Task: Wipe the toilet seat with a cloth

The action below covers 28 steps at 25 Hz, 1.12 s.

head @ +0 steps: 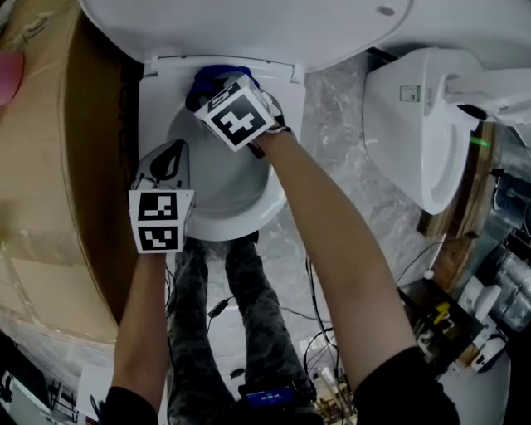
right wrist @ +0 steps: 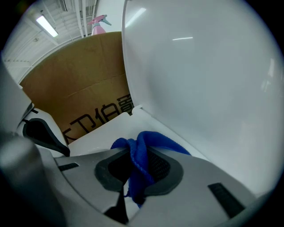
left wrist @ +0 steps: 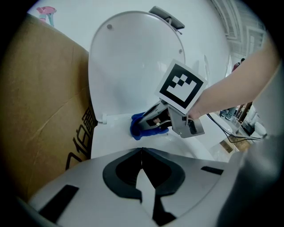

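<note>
Cloth (right wrist: 141,162): blue, soft, nubbly weave with a stitched hem, bunched into folds; one only.
Cloth position: on the rear of the toilet seat (head: 154,124), just beside the hinge, under the raised lid (head: 249,25).
Right gripper (right wrist: 133,179): clamped tight on the cloth, folds squeezed between dark ribbed pads.
Left gripper (left wrist: 142,165): jaws closed together, nothing between them; over the seat's left side, apart from the cloth.
Seat and lid: smooth, glossy white, oval; lid upright.
Carton (head: 50,166): brown cardboard, matte, black printed characters, just beside the toilet.
Count: two grippers, one carton, two toilets including the second toilet (head: 415,124) at right.
Pink object (right wrist: 100,22): seemingly one spray bottle, behind the carton.
</note>
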Each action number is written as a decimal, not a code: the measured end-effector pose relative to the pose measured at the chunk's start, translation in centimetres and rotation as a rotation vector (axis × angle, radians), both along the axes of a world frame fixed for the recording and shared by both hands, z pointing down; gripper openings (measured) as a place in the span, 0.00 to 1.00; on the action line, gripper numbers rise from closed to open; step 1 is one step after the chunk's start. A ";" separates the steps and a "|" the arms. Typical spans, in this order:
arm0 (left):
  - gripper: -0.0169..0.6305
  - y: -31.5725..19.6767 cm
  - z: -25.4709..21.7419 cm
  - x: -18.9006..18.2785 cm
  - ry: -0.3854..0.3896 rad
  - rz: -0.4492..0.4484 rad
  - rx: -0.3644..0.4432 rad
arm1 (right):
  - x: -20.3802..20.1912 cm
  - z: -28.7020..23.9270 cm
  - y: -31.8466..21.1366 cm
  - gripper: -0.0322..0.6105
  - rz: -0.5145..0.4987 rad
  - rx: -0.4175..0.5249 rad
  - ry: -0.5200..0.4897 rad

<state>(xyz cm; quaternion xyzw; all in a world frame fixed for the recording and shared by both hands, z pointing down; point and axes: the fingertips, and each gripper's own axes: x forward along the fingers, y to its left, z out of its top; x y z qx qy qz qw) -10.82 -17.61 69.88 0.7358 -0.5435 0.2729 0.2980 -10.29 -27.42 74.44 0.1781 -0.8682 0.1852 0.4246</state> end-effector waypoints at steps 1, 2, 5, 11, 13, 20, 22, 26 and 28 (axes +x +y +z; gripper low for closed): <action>0.05 0.1 -0.1 -0.2 -0.002 -0.001 0.005 | 0.0 0.0 0.0 0.15 0.003 0.002 0.006; 0.05 0.2 -0.2 -0.3 -0.002 -0.001 0.007 | 0.0 0.1 -0.1 0.15 0.004 0.014 0.019; 0.05 0.6 -0.3 -0.4 -0.005 0.005 0.008 | 0.2 0.2 -0.5 0.15 0.012 0.054 0.061; 0.05 1.4 -1.1 -0.4 -0.012 0.030 0.015 | 0.4 -0.8 1.5 0.15 0.076 -0.034 0.025; 0.05 1.7 -1.5 -0.6 -0.016 0.028 0.020 | 0.2 -1.7 1.8 0.15 0.080 -0.022 -0.005; 0.05 2.6 -3.9 -0.3 -0.035 0.061 0.044 | 1.8 -6.2 2.3 0.15 0.137 0.050 -0.077; 0.05 2.8 -5.0 0.0 -0.042 0.071 0.053 | 2.7 -7.6 2.6 0.15 0.158 0.066 -0.096; 0.05 3.3 -7.4 0.7 -0.059 0.088 0.077 | 4.6 -10.9 3.9 0.15 0.189 0.083 -0.143; 0.05 3.8 -8.6 1.2 -0.068 0.099 0.089 | 5.6 -12.6 4.8 0.15 0.204 0.085 -0.171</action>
